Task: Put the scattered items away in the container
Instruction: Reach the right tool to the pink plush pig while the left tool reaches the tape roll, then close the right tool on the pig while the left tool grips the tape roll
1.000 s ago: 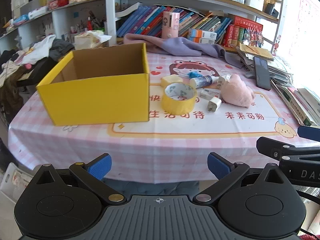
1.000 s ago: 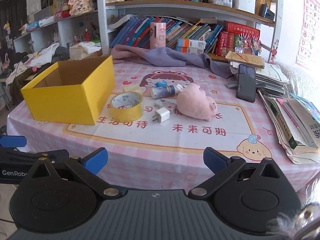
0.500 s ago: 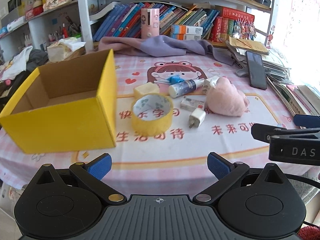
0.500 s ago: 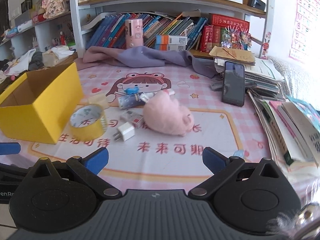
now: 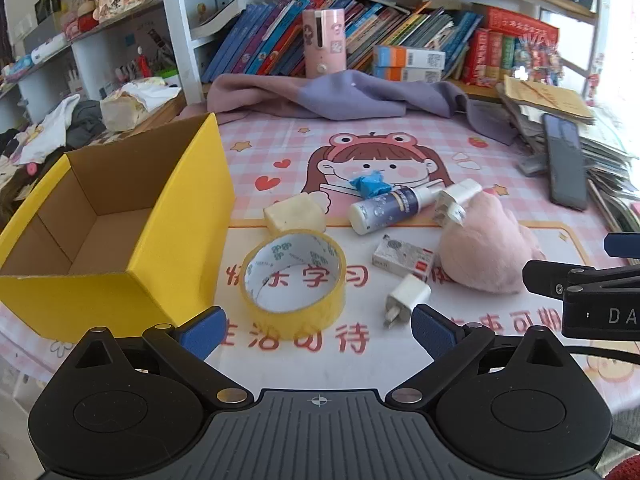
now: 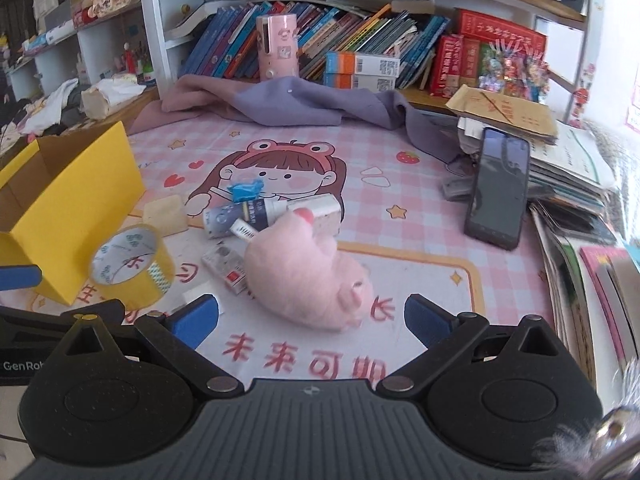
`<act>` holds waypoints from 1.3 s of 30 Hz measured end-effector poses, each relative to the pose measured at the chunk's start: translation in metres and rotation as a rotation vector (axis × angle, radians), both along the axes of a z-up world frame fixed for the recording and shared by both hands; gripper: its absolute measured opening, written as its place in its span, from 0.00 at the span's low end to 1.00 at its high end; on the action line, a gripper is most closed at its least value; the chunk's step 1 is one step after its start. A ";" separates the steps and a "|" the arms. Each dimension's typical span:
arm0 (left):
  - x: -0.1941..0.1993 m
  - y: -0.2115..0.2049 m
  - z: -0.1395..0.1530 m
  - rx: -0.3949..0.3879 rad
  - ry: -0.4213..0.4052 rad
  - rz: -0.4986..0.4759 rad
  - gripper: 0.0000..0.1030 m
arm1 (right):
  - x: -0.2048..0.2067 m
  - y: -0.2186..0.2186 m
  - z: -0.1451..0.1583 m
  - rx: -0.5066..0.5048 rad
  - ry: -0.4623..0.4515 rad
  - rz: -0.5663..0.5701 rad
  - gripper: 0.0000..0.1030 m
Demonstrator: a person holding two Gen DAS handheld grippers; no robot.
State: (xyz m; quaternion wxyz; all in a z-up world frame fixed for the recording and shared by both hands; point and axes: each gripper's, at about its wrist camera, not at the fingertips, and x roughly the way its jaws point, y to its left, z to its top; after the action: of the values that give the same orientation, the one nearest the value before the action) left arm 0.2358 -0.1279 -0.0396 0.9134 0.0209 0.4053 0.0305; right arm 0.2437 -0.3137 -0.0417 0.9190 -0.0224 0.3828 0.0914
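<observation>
A pink checked cartoon tablecloth (image 5: pixel 500 148) covers the table, with crowded bookshelves (image 6: pixel 360 40) beyond it. The left gripper (image 5: pixel 316 326) hovers with fingers spread wide and empty, the yellow tape roll (image 5: pixel 294 282) lying flat just ahead between them, and the yellow box (image 5: pixel 120 220) ahead to its left, mouth up. The right gripper (image 6: pixel 310 322) is likewise spread and empty, the pink plush toy (image 6: pixel 308 280) just ahead on its side, long axis seemingly running ahead-left to near-right.

Fluffy pink plush toy (image 6: pixel 308 280), glossy tape roll (image 5: pixel 294 284), matt cardboard box (image 5: pixel 116 224).
</observation>
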 end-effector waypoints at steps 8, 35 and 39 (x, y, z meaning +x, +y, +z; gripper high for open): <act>0.031 -0.009 -0.009 0.023 0.006 0.038 0.74 | 0.046 -0.005 -0.017 0.000 0.069 0.105 0.98; 0.082 -0.002 -0.036 -0.082 0.127 0.080 0.07 | 0.093 0.008 -0.043 -0.024 0.096 0.255 0.74; 0.077 -0.006 -0.025 -0.080 0.092 0.060 0.07 | 0.091 0.000 -0.032 0.017 0.057 0.219 0.72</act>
State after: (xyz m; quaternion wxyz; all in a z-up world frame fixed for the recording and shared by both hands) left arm 0.3129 -0.1342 -0.0649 0.8926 -0.0265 0.4481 0.0406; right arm 0.3343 -0.3140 -0.0737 0.8923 -0.0539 0.4034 0.1952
